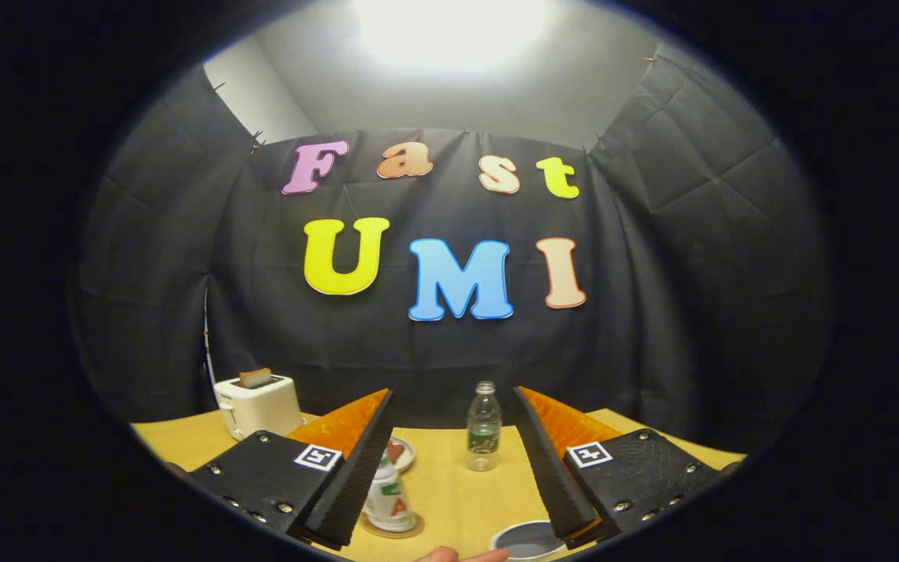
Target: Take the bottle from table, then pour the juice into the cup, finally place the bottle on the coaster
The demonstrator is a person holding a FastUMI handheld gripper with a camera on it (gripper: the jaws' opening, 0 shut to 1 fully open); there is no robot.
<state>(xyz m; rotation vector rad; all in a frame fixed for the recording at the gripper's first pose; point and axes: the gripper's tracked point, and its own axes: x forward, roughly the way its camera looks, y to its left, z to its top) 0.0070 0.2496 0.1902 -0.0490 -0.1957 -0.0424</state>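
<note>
A clear plastic bottle point(484, 426) with a green label stands upright on the wooden table point(449, 484), beyond my fingers and between them. My gripper point(453, 406) is open, its fingers spread wide and holding nothing. A patterned cup point(389, 499) sits on a round brown coaster point(392, 528) beside the left finger, which partly hides it. A dark round dish with a pale rim point(526, 540), perhaps a coaster, lies by the base of the right finger.
A white toaster point(257, 404) with a slice of bread in it stands at the table's far left. A small plate point(401, 451) shows behind the cup. A person's fingertip point(461, 555) lies on the table's near edge.
</note>
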